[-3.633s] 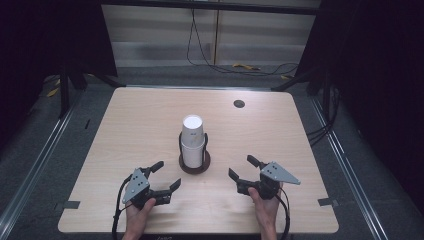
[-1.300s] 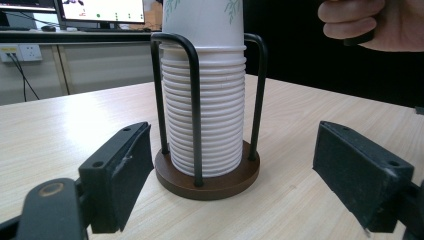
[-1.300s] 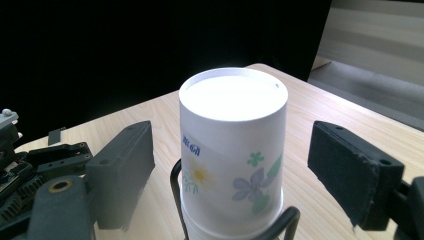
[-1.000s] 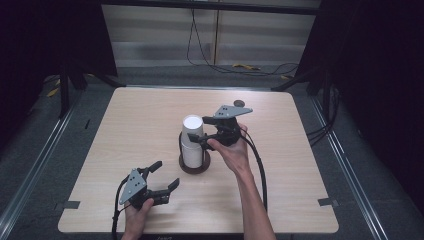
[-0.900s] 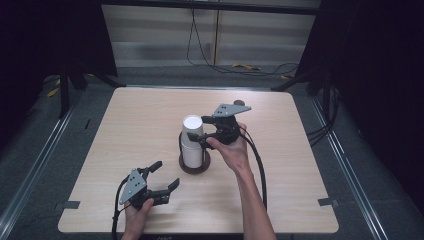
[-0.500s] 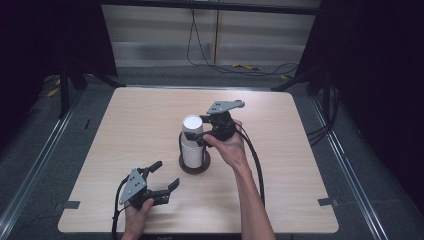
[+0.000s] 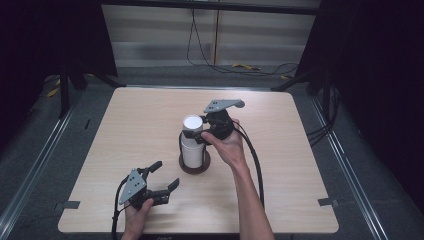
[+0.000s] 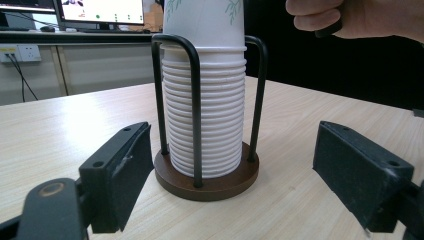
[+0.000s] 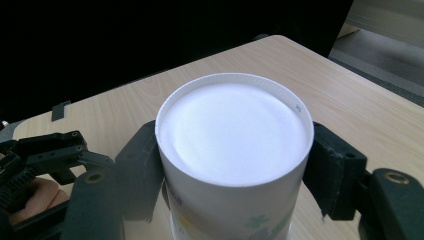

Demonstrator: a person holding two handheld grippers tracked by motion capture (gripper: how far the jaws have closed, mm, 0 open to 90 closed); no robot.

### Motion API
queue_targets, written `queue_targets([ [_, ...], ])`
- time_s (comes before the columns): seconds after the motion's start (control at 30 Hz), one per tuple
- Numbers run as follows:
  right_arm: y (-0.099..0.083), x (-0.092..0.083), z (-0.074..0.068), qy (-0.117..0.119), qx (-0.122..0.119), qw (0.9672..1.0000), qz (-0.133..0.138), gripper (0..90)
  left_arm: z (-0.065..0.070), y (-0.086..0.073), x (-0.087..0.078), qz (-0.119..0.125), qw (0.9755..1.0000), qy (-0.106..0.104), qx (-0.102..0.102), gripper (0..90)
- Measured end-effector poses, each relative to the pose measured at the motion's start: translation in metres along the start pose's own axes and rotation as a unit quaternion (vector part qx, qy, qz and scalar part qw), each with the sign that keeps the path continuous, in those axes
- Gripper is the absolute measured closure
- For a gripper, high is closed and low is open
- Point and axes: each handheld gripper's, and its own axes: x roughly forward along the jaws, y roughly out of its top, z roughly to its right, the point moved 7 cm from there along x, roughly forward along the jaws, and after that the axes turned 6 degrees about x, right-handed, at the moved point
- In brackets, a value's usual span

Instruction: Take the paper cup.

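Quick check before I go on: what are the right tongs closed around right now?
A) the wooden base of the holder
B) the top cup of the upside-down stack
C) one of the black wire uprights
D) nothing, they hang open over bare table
B: in the right gripper view the two black pads of the right tongs press on either side of the top cup, well above the holder's base.

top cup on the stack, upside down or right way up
Upside down: the top cup shows its closed white base upward; the right gripper has just closed on it.
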Motion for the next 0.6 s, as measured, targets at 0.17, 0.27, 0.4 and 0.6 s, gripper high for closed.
queue_targets([
  [0.17,0.000,-0.001,-0.001,-0.001,-0.006,1.0000,0.000,32.6,0.000,0.000,0.000,-0.001,1.0000,0.000,-0.003,15.9],
  [0.27,0.003,-0.005,-0.003,-0.003,-0.011,0.9998,0.013,32.9,0.000,0.000,0.000,-0.001,1.0000,0.000,-0.003,15.9],
  [0.4,0.005,-0.008,-0.004,-0.001,-0.010,0.9997,0.023,33.4,0.000,0.000,0.000,-0.001,1.0000,0.000,-0.002,15.9],
  [0.6,0.009,-0.011,-0.004,0.000,-0.008,0.9993,0.036,33.6,0.000,0.000,0.000,0.001,1.0000,0.000,-0.003,15.9],
])
